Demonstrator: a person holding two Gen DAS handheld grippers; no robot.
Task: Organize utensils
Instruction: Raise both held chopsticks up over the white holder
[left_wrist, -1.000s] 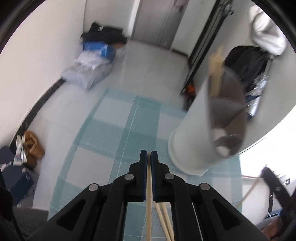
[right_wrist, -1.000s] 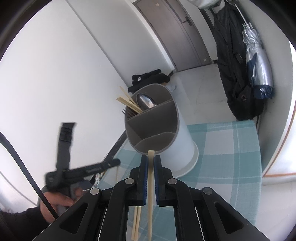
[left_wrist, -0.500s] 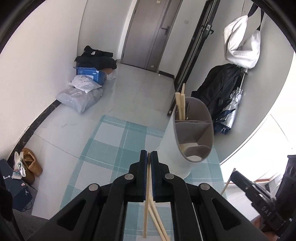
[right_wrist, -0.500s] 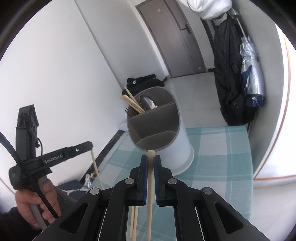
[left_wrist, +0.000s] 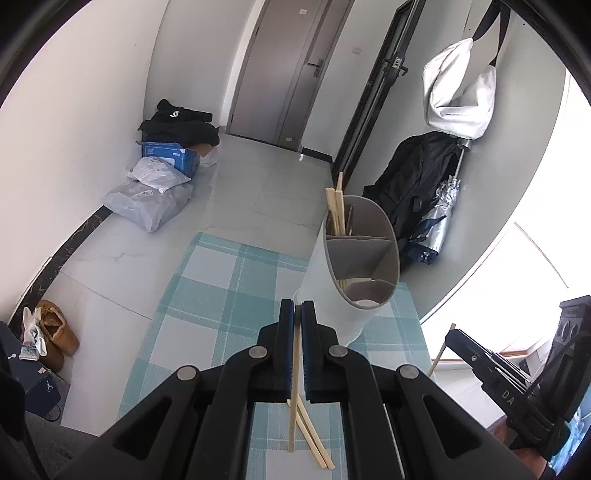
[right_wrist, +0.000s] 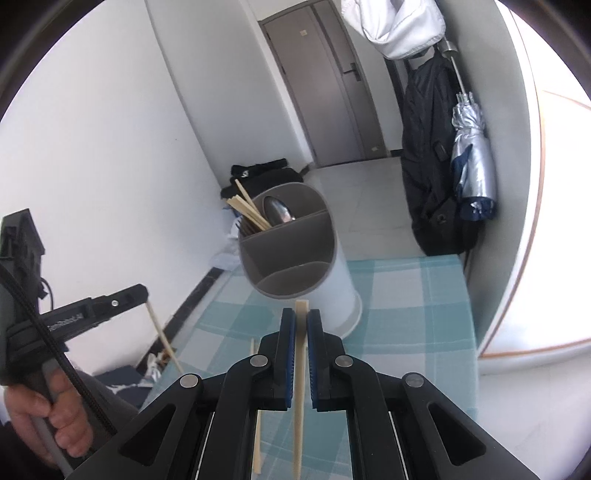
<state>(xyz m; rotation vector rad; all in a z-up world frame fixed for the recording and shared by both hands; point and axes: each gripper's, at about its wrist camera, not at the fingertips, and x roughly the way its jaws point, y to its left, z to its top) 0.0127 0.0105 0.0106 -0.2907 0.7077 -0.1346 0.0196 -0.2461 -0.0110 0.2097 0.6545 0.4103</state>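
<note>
Two claws, left (left_wrist: 297, 314) and right (right_wrist: 301, 325), each grip one chopstick (left_wrist: 294, 384) (right_wrist: 300, 373). Two more chopsticks (left_wrist: 314, 439) lie on the counter (left_wrist: 207, 295). One three-compartment holder (right_wrist: 295, 254) contains several chopsticks (right_wrist: 247, 208) and one spoon (right_wrist: 279, 214).

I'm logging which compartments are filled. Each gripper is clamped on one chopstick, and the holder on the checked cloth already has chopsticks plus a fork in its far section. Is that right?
Nearly. The metal piece standing beside the chopsticks in the far section of the holder is a spoon, not a fork; the right wrist view shows its rounded bowl. The rest holds: the left gripper and right gripper each clamp one chopstick.
</note>
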